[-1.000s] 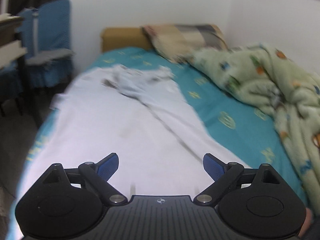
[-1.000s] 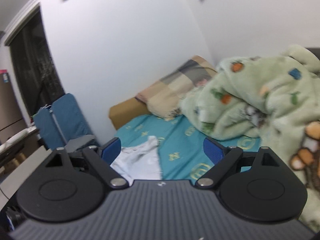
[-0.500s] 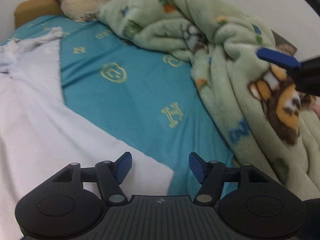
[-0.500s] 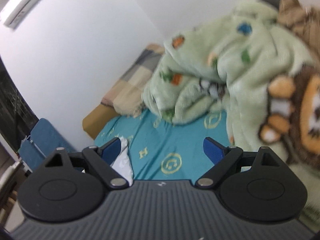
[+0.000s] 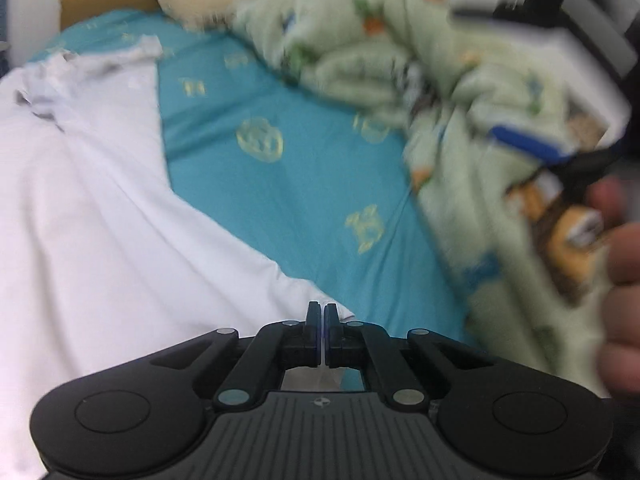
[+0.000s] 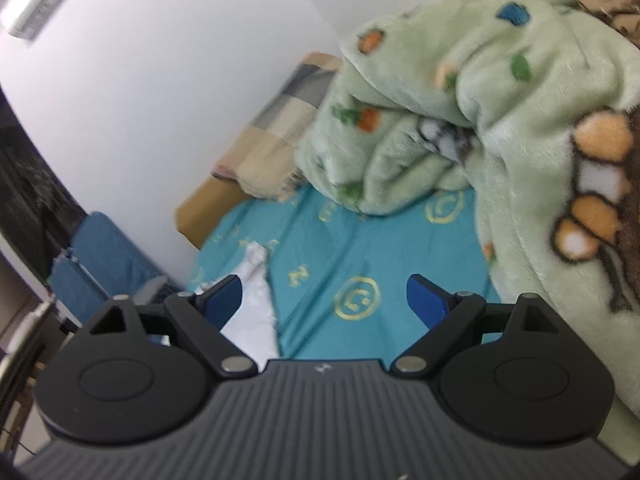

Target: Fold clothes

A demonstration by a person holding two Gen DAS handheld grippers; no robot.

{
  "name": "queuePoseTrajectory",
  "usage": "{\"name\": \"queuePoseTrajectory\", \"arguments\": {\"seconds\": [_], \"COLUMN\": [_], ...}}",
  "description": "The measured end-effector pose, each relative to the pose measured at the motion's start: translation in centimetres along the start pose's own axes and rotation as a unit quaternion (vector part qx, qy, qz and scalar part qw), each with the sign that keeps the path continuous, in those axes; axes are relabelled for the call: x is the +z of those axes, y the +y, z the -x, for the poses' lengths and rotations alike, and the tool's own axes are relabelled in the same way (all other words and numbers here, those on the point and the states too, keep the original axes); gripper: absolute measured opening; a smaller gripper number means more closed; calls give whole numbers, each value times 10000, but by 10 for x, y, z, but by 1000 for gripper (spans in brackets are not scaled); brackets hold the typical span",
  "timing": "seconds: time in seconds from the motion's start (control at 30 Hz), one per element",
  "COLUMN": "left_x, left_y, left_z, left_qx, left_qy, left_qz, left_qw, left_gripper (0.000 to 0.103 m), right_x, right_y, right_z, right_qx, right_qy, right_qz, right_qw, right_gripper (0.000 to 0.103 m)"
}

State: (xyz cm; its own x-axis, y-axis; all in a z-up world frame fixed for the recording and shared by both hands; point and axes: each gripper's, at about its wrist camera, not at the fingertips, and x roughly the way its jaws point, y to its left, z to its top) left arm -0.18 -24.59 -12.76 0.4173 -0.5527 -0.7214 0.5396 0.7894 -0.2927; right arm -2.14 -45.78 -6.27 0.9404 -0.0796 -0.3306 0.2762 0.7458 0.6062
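Left gripper (image 5: 322, 312): I see its jaws pressed together at the corner of the shirt (image 5: 100, 208); whether cloth is pinched, I cannot tell.
Right gripper (image 6: 324, 296): jaws wide apart, nothing between them, above the bed (image 6: 360, 256).
Shirt: spread flat on the bed's left side.
Blanket (image 6: 500, 100): heaped on the right.

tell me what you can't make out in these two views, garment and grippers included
- Left gripper, left wrist view: shut at the corner of the white garment; its own linkage hides whether cloth is pinched.
- Garment type: its near part is cut off by the frame and gripper body, and the far end is blurred.
- Right gripper, left wrist view: motion blur smears it against the blanket.
- Garment, right wrist view: only a strip shows behind the left finger.
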Motion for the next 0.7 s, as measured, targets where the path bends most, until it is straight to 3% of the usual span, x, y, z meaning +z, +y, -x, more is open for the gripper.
{"name": "queuePoseTrajectory", "arguments": {"seconds": [0.1, 0.23, 0.37, 0.5, 0.6, 0.67, 0.7], "left_x": [2, -16, -43, -66, -65, -60, -57], "left_y": [11, 41, 77, 104, 113, 112, 111], "left_z": [64, 130, 161, 171, 175, 177, 181], "left_qx": [-92, -77, 180, 580, 717, 805, 849], "left_qy": [-460, -816, -731, -583, -693, -838, -961], "left_qz": [162, 582, 957, 1074, 976, 795, 684], "left_qw": [9988, 9949, 9926, 9908, 9902, 9900, 9894], "left_gripper": [1, 1, 1, 2, 21, 56, 64], "right_x": [-3, -16, -34, -53, -60, -62, -63], "right_y": [24, 51, 73, 96, 105, 109, 110], "right_z": [12, 17, 17, 15, 18, 20, 21], "right_qx": [257, 624, 879, 781, 859, 908, 906], "right_qy": [-190, 31, 489, 702, 734, 711, 685], "right_qz": [554, 966, 1159, 1760, 1898, 1906, 1910], "right_qw": [9980, 9934, 9881, 9788, 9753, 9749, 9750], "right_gripper": [91, 90, 90, 90, 90, 90, 90]}}
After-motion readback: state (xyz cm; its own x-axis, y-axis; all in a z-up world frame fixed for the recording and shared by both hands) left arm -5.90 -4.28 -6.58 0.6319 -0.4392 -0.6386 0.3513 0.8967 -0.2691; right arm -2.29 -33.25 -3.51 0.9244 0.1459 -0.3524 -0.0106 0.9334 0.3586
